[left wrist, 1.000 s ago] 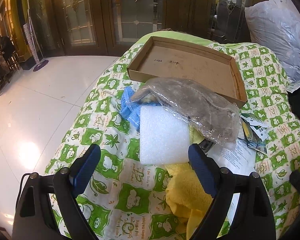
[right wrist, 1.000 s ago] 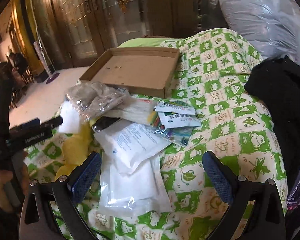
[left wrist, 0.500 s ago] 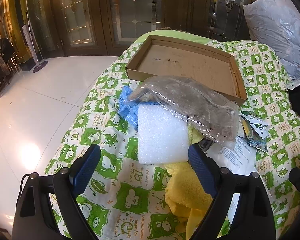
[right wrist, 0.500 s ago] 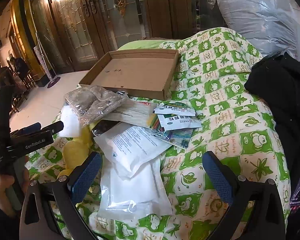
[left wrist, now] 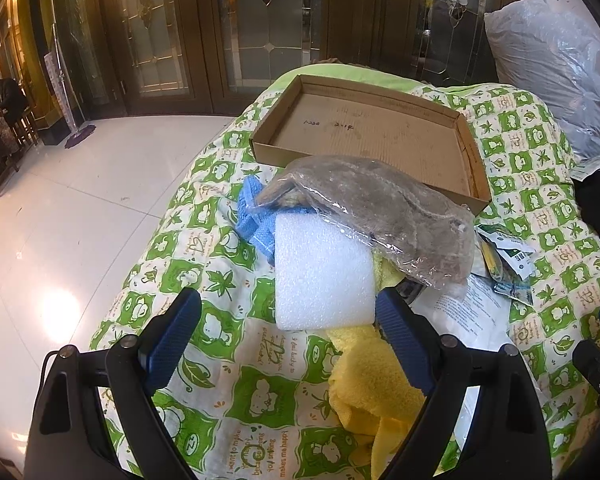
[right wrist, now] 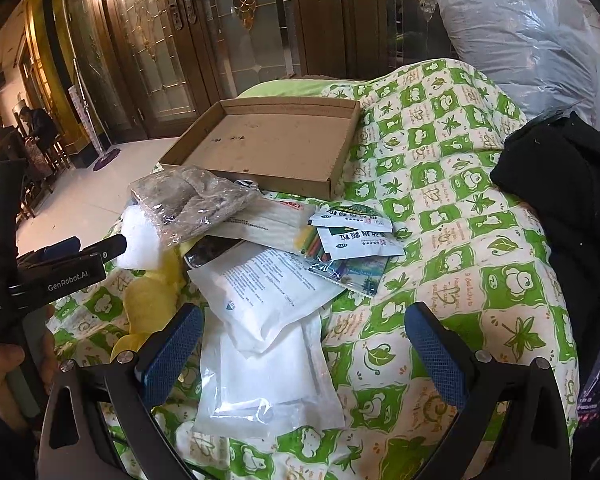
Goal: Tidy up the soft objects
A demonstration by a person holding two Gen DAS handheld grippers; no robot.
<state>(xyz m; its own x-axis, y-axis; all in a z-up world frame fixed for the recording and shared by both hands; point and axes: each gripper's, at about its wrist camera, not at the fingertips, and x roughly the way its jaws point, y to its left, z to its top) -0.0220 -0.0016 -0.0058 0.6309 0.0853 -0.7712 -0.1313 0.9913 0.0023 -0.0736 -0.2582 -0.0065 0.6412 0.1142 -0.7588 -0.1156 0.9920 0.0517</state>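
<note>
Since a second ago the left gripper has eased a little closer to the white foam block, which now sits larger at mid-frame in the left wrist view, its lower right corner just beside the right-hand blue finger; the claw is spread wide and pinches nothing. Across the block's upper edge lies a clear plastic bag of grey-brown stuff, with a blue cloth peeking out at its left and a yellow towel bunched below, toward the bottom of the frame. Behind them, in the upper centre, an open cardboard tray rests on the green-and-white quilt. The right gripper has barely shifted; its fingers are spread too, hovering low in its frame over flat white packets, while small sachets lie at centre. At lower left of that view a hand grips the other tool's handle.
</note>
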